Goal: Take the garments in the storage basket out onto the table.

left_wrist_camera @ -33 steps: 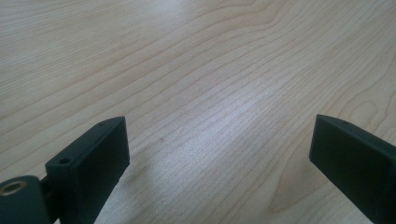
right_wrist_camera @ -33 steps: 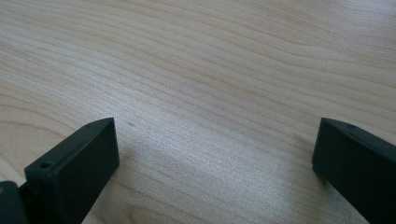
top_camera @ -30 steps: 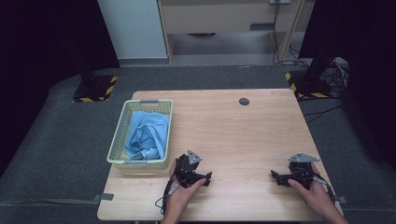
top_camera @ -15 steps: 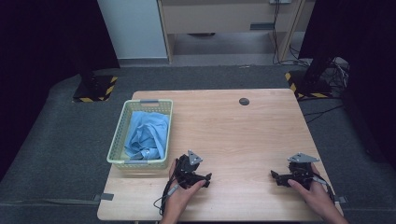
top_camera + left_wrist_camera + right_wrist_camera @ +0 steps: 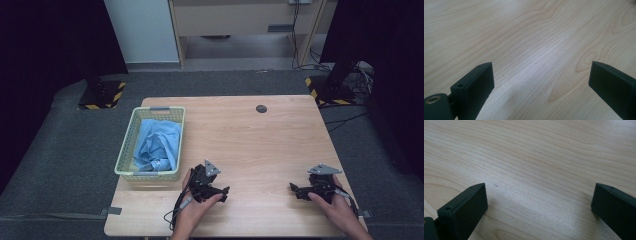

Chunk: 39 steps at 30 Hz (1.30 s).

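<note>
My left gripper (image 5: 223, 193) rests low on the wooden table (image 5: 260, 150) near its front edge, just right of the basket, held by a hand. In the left gripper view, the left gripper (image 5: 541, 73) stands open with only bare wood between its black jaws. My right gripper (image 5: 294, 189) lies near the front right of the table, jaws pointing left. The right gripper view has the right gripper (image 5: 540, 193) open as well, with nothing between the jaws. A pale green basket (image 5: 128, 150) at the table's left holds a crumpled blue cloth (image 5: 160, 142).
A small dark round disc (image 5: 261, 108) lies near the table's far edge. Grey carpet surrounds the table. Black stands with yellow-striped bases (image 5: 102, 97) flank the far corners, and cables (image 5: 360, 75) lie at the far right.
</note>
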Motion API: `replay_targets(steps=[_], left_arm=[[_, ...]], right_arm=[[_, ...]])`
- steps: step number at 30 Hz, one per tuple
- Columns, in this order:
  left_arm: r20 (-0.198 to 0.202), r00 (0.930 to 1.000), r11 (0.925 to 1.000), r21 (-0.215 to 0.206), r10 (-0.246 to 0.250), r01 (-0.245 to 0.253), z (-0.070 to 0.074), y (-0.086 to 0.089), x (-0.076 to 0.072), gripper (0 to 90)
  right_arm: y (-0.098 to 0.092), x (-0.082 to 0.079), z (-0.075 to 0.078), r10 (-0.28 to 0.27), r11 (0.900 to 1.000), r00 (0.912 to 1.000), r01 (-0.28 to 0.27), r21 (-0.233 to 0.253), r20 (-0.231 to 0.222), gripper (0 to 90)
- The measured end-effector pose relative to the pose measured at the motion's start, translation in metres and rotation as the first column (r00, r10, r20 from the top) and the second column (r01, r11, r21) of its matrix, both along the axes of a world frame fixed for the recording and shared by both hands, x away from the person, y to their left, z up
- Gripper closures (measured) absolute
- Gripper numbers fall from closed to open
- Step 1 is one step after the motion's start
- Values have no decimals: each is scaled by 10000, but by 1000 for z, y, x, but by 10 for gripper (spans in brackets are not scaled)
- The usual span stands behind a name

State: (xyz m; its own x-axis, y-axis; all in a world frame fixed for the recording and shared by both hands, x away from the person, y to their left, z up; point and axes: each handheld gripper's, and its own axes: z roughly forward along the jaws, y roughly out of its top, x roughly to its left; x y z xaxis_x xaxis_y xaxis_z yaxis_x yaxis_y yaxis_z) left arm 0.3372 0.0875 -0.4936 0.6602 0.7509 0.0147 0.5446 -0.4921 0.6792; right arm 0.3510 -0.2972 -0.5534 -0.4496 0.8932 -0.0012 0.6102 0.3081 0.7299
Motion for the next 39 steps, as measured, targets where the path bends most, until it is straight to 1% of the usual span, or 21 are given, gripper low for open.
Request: replay_targets(steps=[6,15,17,22,24,29,32,35,39], left_arm=[[5,10000,10000,46,-73,73,7,1,-2,61],[53,10000,10000,-68,-57,57,21,7,-4,63],[78,10000,10000,30,-60,59,23,9,-4,64],[73,10000,9999,117,-32,31,29,14,-4,62],[144,9999,9999,138,25,-27,31,15,-5,62],[168,9998,9998,189,-79,76,38,15,-6,62],[175,9998,9997,234,-61,57,40,17,-5,62],[161,9999,9996,266,-46,41,43,21,-4,62],[237,9997,9999,136,-41,37,51,29,-3,62]], right_arm=[[0,0,0,9,10000,10000,-9,-10,4,8],[0,-1,0,4,10000,10000,-4,7,-14,8],[0,-1,0,11,10000,10000,-11,-3,-3,8],[0,-1,0,13,10000,10000,-13,-4,-4,8],[0,-1,0,12,10000,10000,-12,-3,-4,8],[0,-1,0,12,10000,10000,-12,-2,-4,8],[0,-1,0,15,10000,10000,-15,-3,-4,8],[0,-1,0,18,10000,10000,-18,2,-10,7],[0,-1,0,33,10000,10000,-33,-1,-8,7]])
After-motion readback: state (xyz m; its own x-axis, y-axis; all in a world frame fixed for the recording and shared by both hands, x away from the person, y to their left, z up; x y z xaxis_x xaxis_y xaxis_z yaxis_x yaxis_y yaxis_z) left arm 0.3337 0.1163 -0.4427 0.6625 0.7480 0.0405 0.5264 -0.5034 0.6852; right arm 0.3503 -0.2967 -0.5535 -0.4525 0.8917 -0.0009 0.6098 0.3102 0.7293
